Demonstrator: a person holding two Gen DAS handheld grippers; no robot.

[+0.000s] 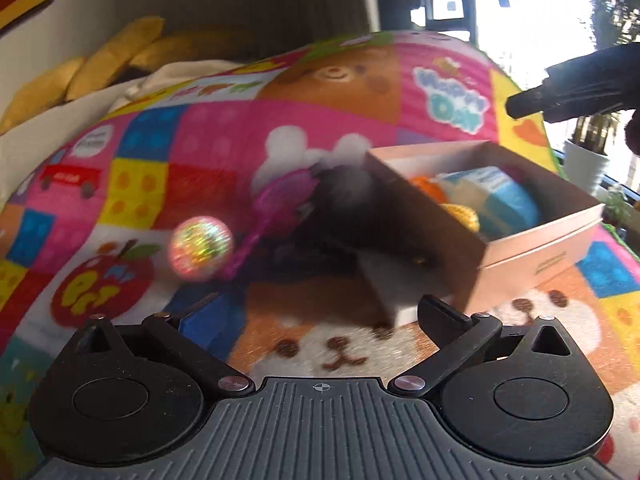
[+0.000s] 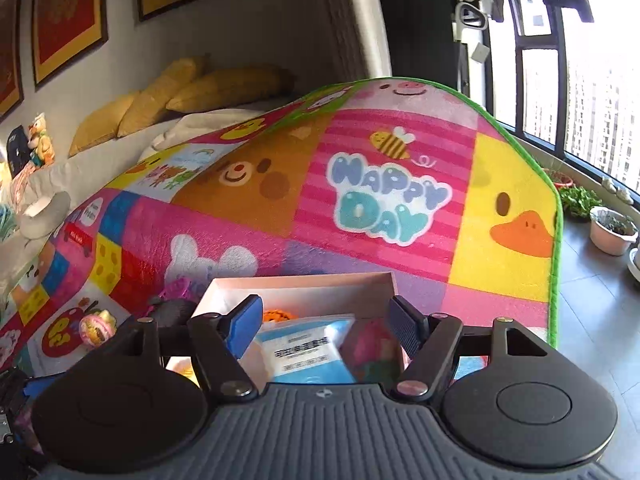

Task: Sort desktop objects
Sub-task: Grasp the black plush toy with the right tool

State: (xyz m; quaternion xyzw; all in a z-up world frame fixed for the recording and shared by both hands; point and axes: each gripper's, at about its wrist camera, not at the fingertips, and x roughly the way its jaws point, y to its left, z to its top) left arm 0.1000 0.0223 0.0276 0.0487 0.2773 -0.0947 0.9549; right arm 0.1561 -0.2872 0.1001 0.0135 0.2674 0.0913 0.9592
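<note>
A pink cardboard box (image 1: 532,246) stands on the mat, and inside it are a blue-and-white packet (image 1: 496,196), an orange thing and a yellow one. Left of the box lie a glittery ball (image 1: 201,249), a magenta plastic toy (image 1: 276,202) and a blurred dark object (image 1: 344,204). My left gripper (image 1: 316,312) is wide open and empty, low over the mat in front of these. My right gripper (image 2: 324,324) hangs open over the box (image 2: 300,284). The packet (image 2: 308,354) and a pink item (image 2: 372,348) lie below its fingers, untouched. The ball (image 2: 98,328) shows at the left.
Everything rests on a colourful cartoon play mat (image 2: 380,200) with a green edge at the right. Beyond it are a sofa with yellow cushions (image 2: 160,92), a window wall and plant pots (image 2: 612,232) on the dark floor. A dark-gloved hand (image 1: 580,88) is at the upper right.
</note>
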